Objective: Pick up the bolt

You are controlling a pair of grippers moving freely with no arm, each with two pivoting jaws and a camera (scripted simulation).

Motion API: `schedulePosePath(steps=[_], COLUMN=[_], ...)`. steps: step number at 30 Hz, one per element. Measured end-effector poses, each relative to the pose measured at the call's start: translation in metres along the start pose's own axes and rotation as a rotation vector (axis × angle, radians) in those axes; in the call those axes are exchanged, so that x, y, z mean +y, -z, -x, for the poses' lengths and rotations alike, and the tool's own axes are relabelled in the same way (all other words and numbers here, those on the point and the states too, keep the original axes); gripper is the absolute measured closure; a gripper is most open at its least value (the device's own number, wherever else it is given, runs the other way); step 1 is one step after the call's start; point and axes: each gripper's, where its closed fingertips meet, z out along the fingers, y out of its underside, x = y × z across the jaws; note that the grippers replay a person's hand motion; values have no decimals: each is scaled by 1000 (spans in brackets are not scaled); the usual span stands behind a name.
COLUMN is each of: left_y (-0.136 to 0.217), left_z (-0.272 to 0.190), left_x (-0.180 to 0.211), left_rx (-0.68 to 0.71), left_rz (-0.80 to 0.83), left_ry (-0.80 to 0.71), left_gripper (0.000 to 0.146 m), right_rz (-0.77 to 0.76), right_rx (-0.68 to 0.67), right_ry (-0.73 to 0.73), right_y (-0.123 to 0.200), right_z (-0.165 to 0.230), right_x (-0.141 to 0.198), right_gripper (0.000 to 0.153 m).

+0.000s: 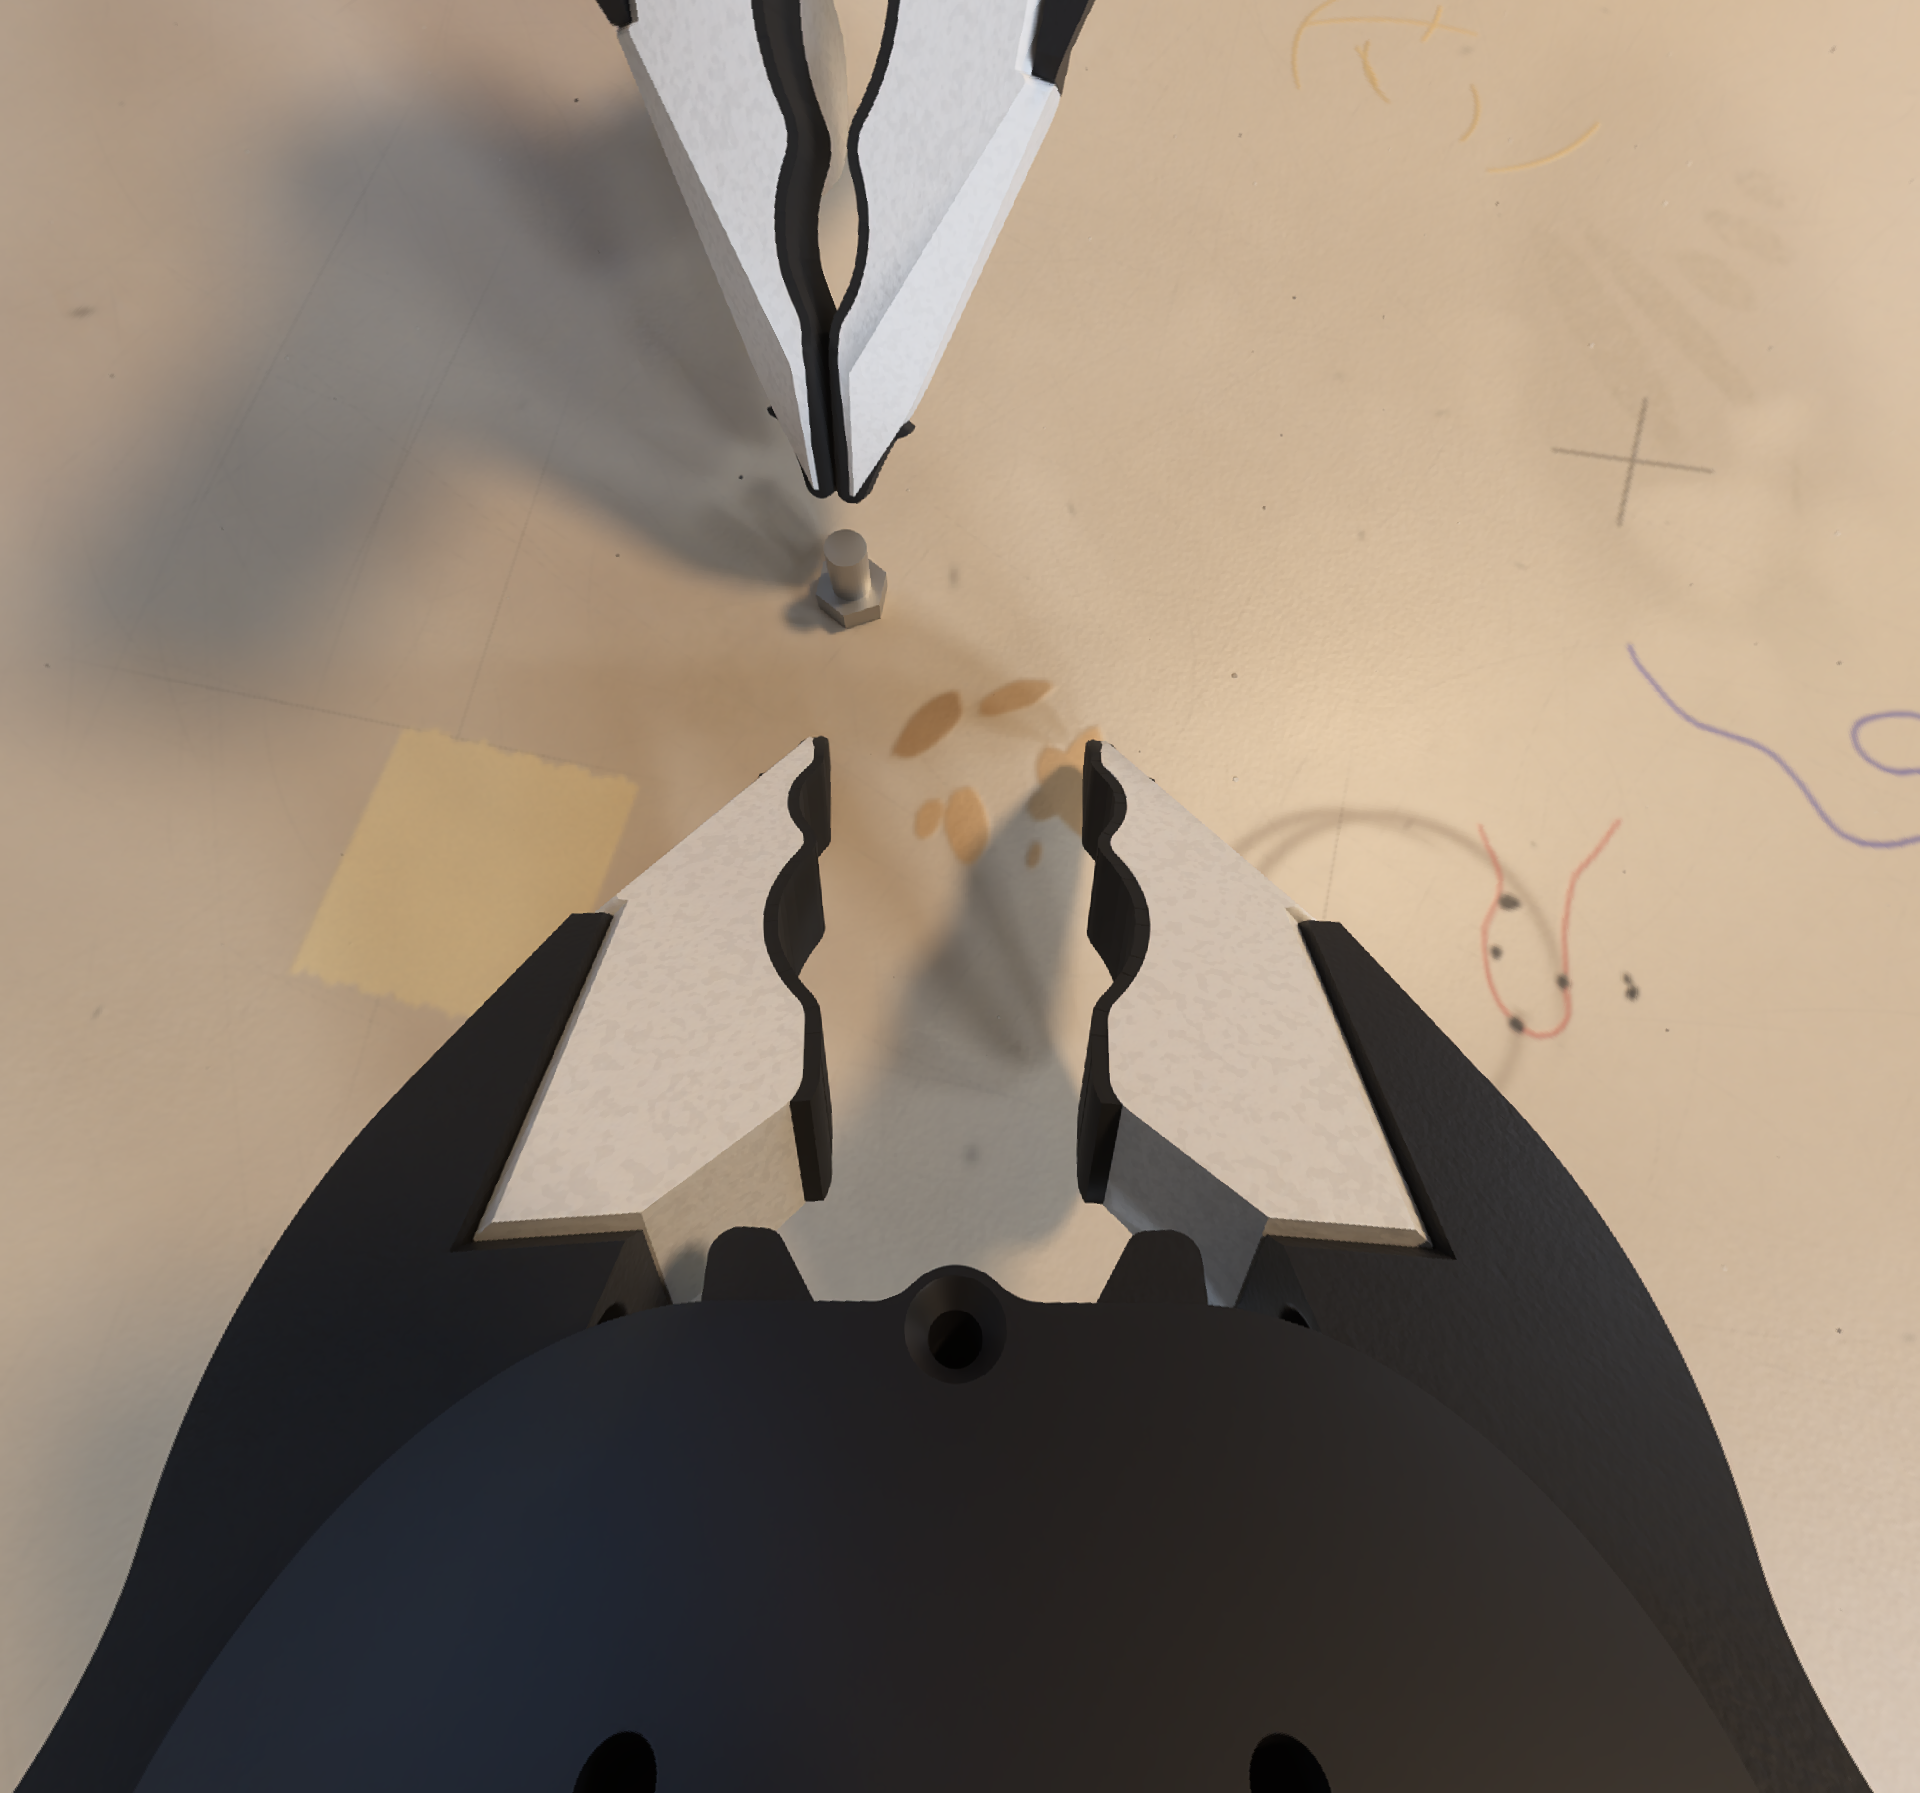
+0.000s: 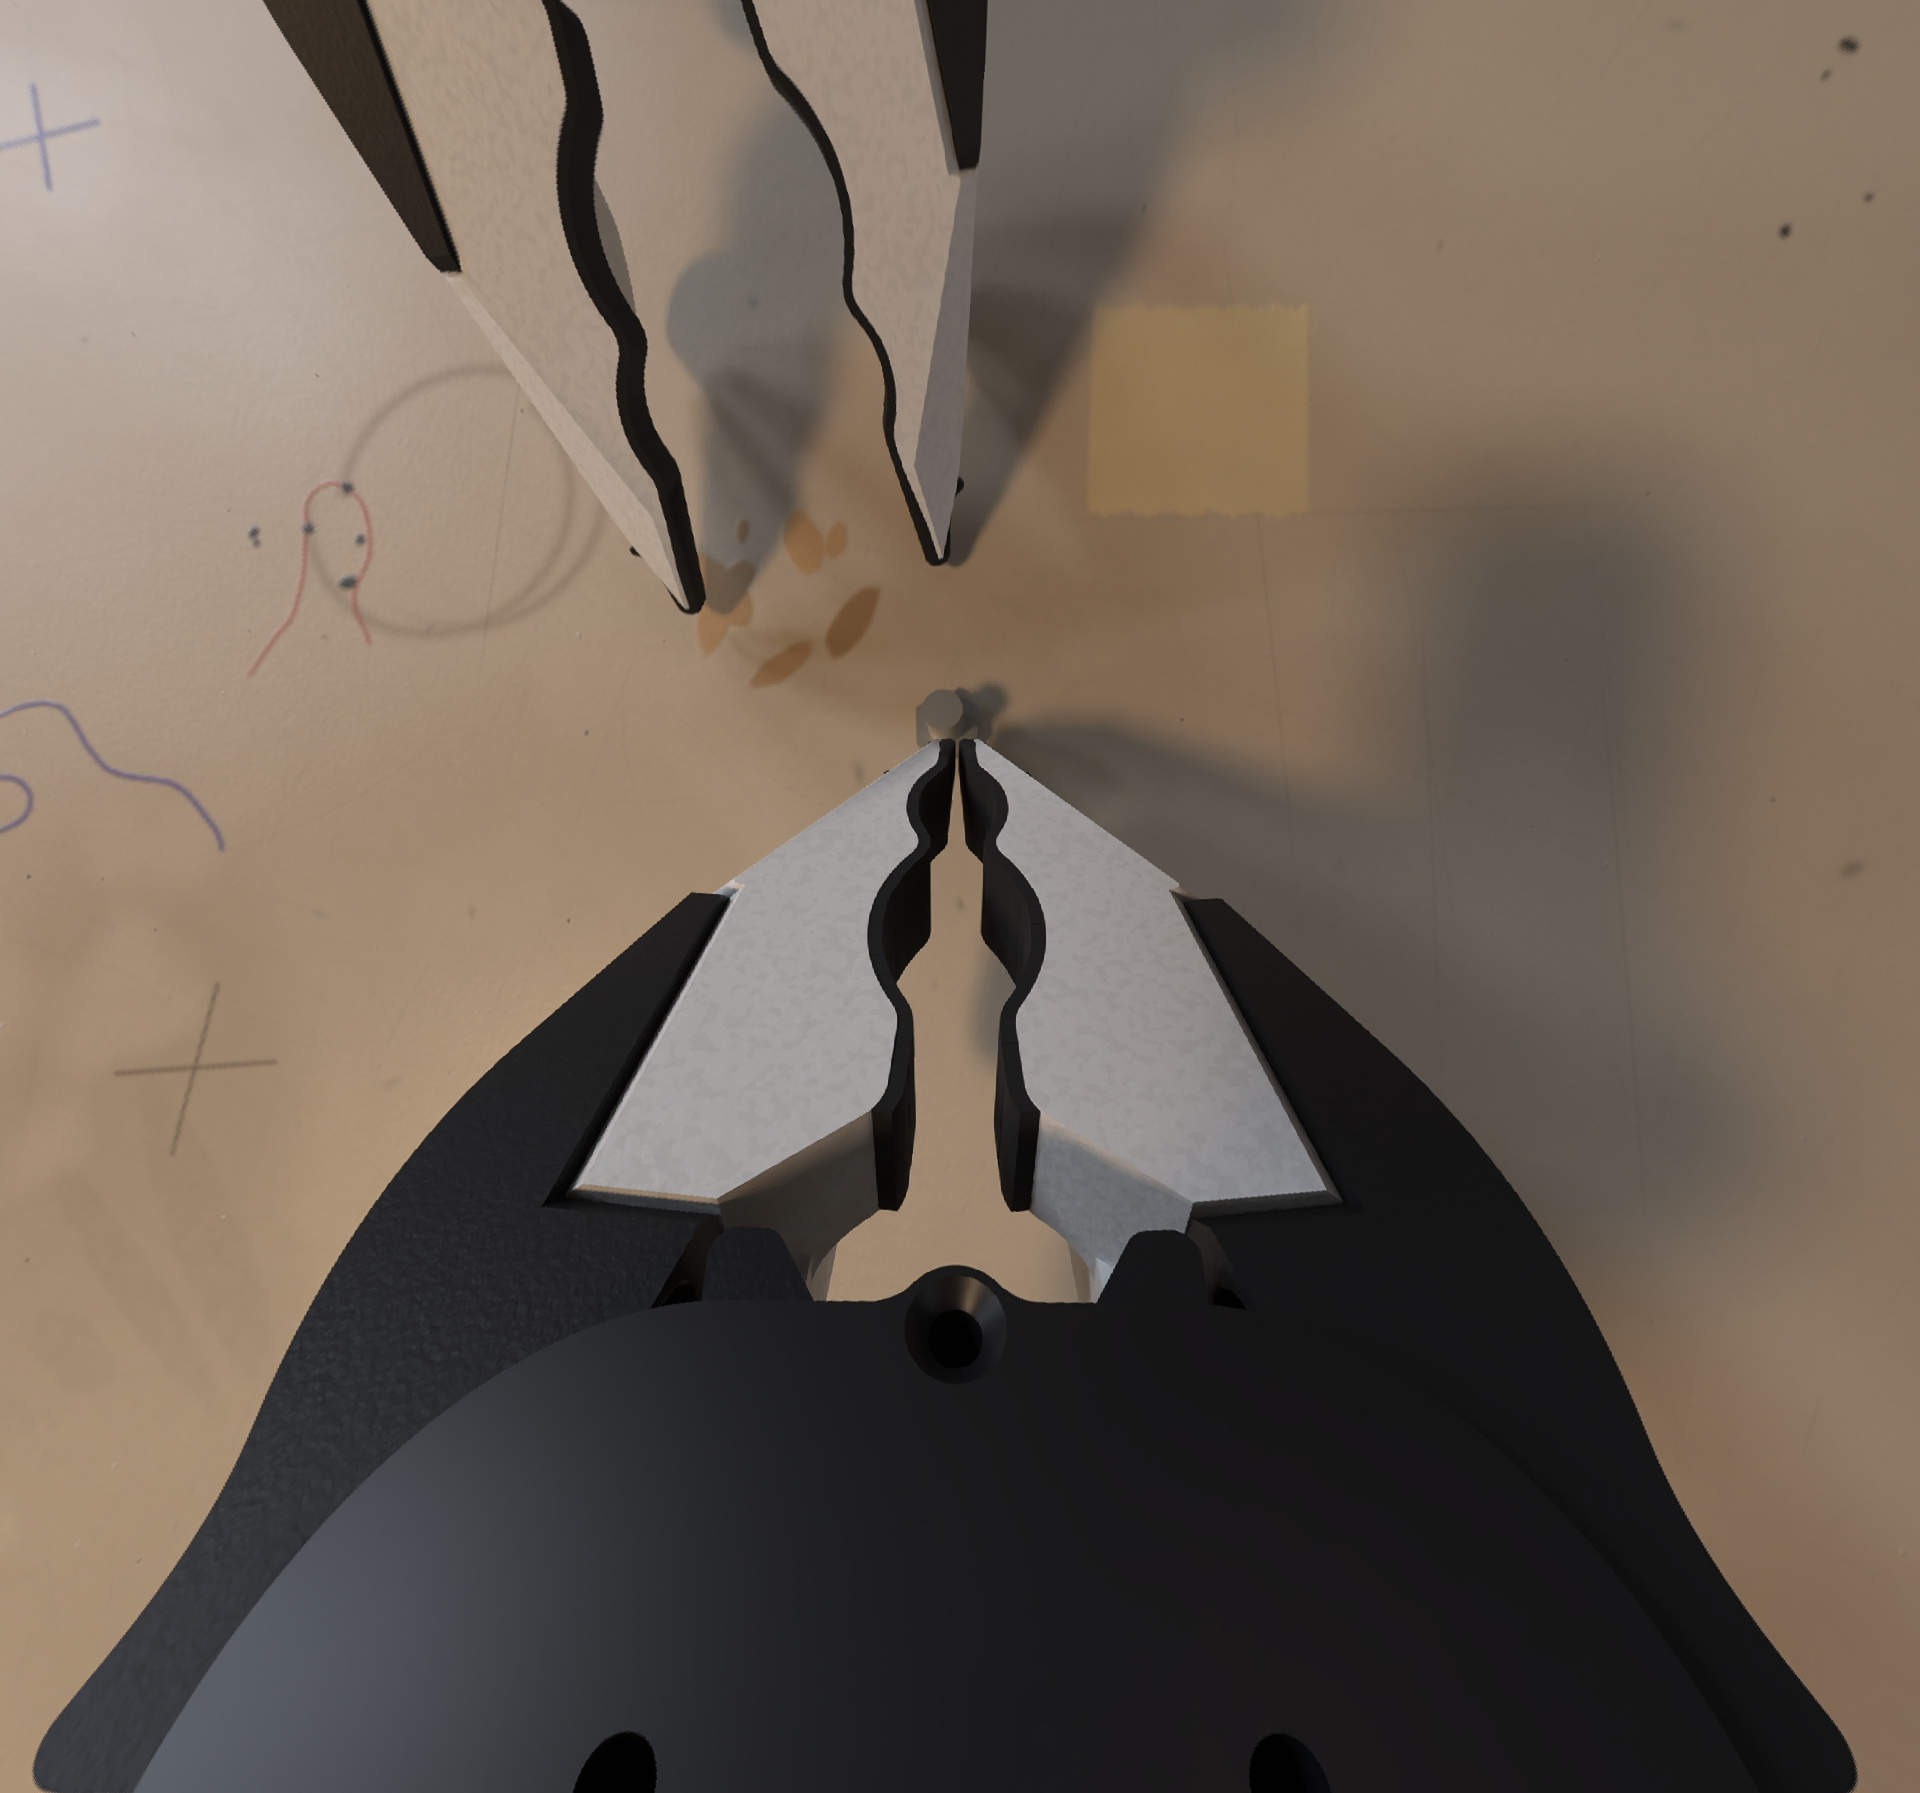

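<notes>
The bolt [image 2: 948,717] peeks out beyond the right hand-held gripper [image 2: 956,751], whose tips cover its head. The left hand-held gripper [image 2: 816,580] runs off the top edge, and a blue scribble [image 1: 1787,767] is clipped at the side.

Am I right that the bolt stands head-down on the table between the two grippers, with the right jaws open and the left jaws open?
Not quite. The right gripper has its jaws shut, tips together just short of the bolt, as the right wrist view shows. The rest holds: the bolt stands head-down on the table between the grippers, and the left gripper has its jaws open.
</notes>
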Motion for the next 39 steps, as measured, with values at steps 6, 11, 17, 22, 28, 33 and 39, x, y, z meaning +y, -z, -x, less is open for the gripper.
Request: schedulePosePath(steps=[6,11,17,22,28,33,39], left_y=[4,12,25,29,29,29,29], left_z=[-2,0,1,0,0,1,-1], left_x=[4,12,23,28,28,28,28], left_rx=[4,-14,-36,-36,-31,-34,-33], left_rz=[35,46,21,-11,-37,-44,-56], left_ry=[-34,-27,5,9,14,11,9], left_gripper=[112,117,125,133,136,138,141], right_rz=[148,311,420,473,504,544,506], right_rx=[9,-1,-29,-17,15,26,48], right_ry=[39,71,96,97,113,121,147], right_y=[-9,-11,-15,-17,-17,-18,-17], right_z=[7,4,2,3,3,4,7], right_x=[6,1,3,3,3,2,2], right_gripper=[140,139,140,141,142,143,145])
